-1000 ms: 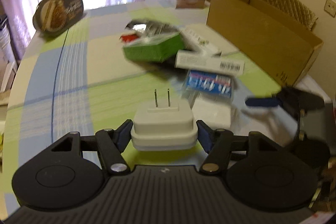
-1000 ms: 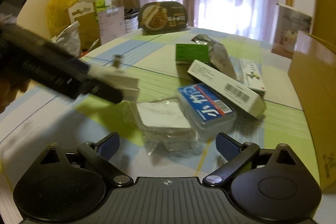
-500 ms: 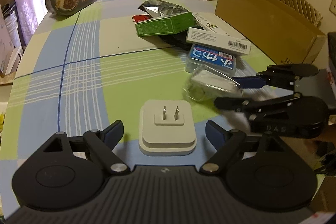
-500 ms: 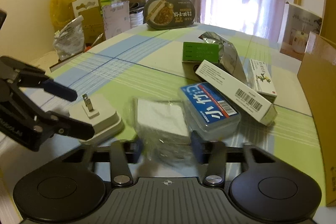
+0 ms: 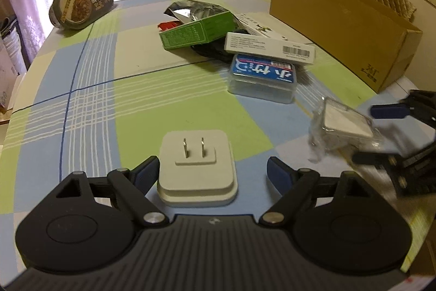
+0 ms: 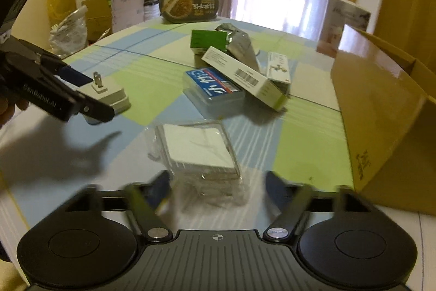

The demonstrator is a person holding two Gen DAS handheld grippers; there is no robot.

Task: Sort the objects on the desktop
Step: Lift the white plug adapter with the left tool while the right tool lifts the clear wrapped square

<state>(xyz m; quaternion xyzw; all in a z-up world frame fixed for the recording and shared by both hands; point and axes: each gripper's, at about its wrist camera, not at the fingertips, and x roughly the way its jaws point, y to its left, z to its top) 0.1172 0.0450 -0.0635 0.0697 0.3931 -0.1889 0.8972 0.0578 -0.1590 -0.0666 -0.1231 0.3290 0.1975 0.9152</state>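
A white plug adapter (image 5: 197, 168) lies prongs-up on the checked tablecloth, between the spread fingers of my left gripper (image 5: 212, 173), which is open and not gripping it. In the right wrist view the same adapter (image 6: 111, 97) sits at the left gripper's (image 6: 98, 97) tips. A clear-wrapped white packet (image 6: 199, 149) lies on the table just ahead of my right gripper (image 6: 218, 182), whose blurred fingers stand apart on either side of it. The left wrist view shows that packet (image 5: 346, 124) between the right gripper's fingers (image 5: 389, 111).
A pile sits mid-table: a blue-labelled clear box (image 5: 263, 75), a white barcode box (image 5: 269, 48), a green box (image 5: 196, 32) and a foil bag (image 5: 196, 8). An open cardboard box (image 5: 346, 23) stands at the right. An oval food tub (image 5: 81, 2) is at the far left.
My left gripper set the adapter down and opened. The right gripper closed on the wrapped packet, pulled it away from the pile towards the table's near right, and its fingers have spread again.
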